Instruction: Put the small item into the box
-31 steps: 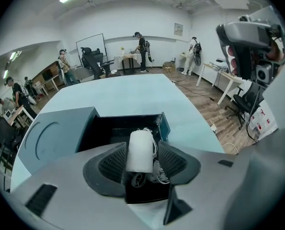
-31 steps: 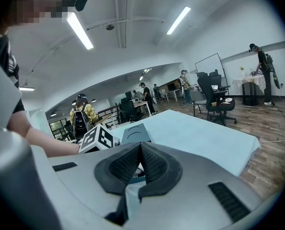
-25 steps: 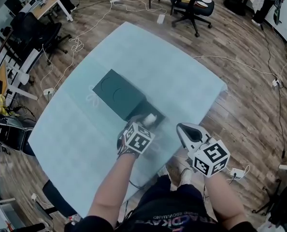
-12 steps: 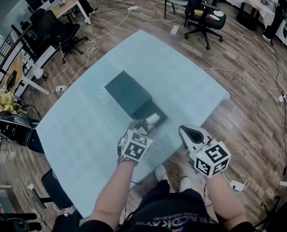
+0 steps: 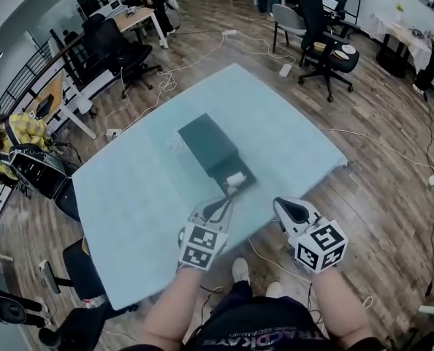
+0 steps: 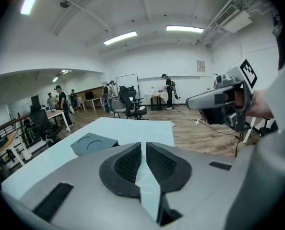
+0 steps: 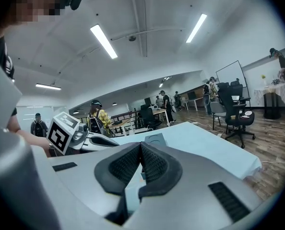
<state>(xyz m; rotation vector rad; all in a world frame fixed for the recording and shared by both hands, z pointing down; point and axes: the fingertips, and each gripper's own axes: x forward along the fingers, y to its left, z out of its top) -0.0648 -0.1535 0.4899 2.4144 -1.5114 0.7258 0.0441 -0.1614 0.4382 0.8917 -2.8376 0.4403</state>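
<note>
While the left gripper (image 5: pixel 218 205) closes its jaws, they are down to a thin slit with nothing between the pads; only the pale table cover shows through. The right gripper (image 5: pixel 284 206) has its pads together at the tips and is likewise empty.

The small item (image 5: pixel 235 178) is a white piece lying just ahead of the left jaws' tips, and ahead and to the left of the right jaws. It sits at the near, open end of the dark box (image 5: pixel 206 143). From the head view it seems to rest inside that open part, though the picture is too small to be sure. The box's lid, marked with two round recesses, runs on beyond the item, further from both sets of jaws.

Judging by its size, the item should be light and fairly stiff, easy to nudge or tip. A gentle pinch across its narrower sides, from above, looks the safest hold. The box is probably light too, so it may slide if pushed.

The table (image 5: pixel 129 196) under the jaws wears a smooth light-blue cover, flat and apparently slick. Around it is a wood-plank floor (image 5: pixel 378 167) with trailing cables (image 5: pixel 363 134), office chairs (image 5: pixel 323 46) beyond the box, and desks with people far off to the left.
</note>
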